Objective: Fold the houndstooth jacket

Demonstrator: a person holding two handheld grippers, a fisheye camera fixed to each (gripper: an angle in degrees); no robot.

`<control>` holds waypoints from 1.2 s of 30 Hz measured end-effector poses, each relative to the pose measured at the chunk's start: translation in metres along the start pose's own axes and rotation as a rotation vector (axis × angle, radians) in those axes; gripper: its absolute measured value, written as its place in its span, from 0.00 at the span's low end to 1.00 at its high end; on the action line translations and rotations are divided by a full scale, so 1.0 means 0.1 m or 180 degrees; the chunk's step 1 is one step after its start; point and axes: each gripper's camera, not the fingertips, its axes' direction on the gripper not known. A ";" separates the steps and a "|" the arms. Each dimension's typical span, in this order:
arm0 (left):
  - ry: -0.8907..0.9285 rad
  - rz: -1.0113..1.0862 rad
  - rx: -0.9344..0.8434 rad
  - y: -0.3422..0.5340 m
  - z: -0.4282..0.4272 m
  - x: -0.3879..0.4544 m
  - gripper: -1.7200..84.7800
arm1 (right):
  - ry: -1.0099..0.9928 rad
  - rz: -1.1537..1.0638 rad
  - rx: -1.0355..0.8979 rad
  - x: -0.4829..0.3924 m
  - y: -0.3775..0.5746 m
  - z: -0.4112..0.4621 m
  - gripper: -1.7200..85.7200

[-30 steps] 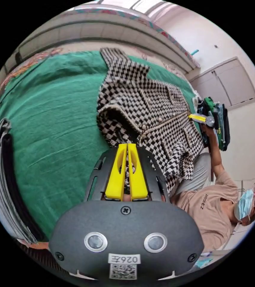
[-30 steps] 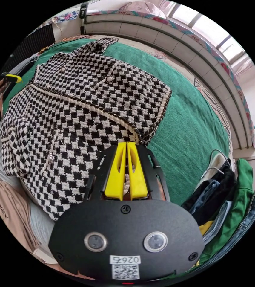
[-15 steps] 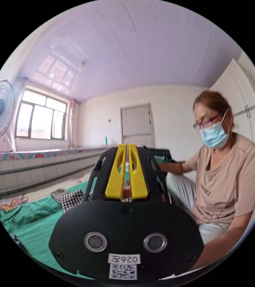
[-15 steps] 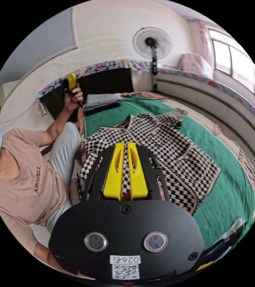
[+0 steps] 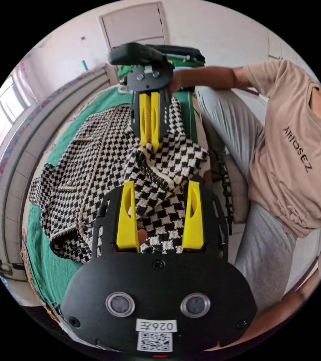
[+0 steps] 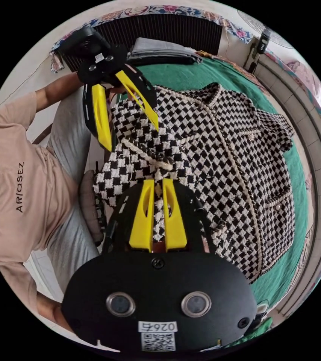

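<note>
Left gripper view: the left gripper (image 5: 160, 188) has its yellow jaws spread wide, one on each side of a raised fold of the houndstooth jacket (image 5: 93, 165) — neither jaw presses the cloth.
Right gripper: seen ahead of the left one, the right gripper (image 5: 150, 144) points back toward it, jaws drawn together on the braided edge of the same fold.
Right gripper view: its own jaws stand nearly closed with checked cloth and the rope trim (image 6: 156, 161) pinched between them; the open left gripper (image 6: 130, 126) hangs just beyond, over the lifted corner.
Jacket: spread on the green sheet (image 6: 179, 75), most of it lying flat to the right of the right gripper's tips, the near corner bunched up between the two grippers.
Edges: the braided hem runs past the right gripper's tips; the front placket with buttons lies further right.
Open room: bare green sheet beyond the collar, before a stack of folded clothes (image 6: 160, 50).
Person: a tan shirt (image 5: 296, 150) to the right of the left gripper — grey trousers beside the jacket's edge.
</note>
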 end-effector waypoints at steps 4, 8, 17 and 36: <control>-0.0118 0.0183 -0.0188 -0.27 0.12 0.10 0.26 | -0.0029 -0.0095 0.0009 0.03 0.13 -0.11 0.01; -0.0213 0.0264 -0.0086 -0.56 0.13 0.13 0.29 | -0.0178 0.0105 0.0950 0.21 0.55 -0.70 0.01; -0.0432 0.0053 -0.0130 -0.98 0.23 -0.40 0.22 | -0.0029 0.1462 0.2986 0.79 1.75 -1.49 0.01; 0.1582 -0.2365 -0.0219 0.18 1.23 -3.09 0.06 | 0.0334 0.3293 0.1683 2.64 1.63 0.11 0.03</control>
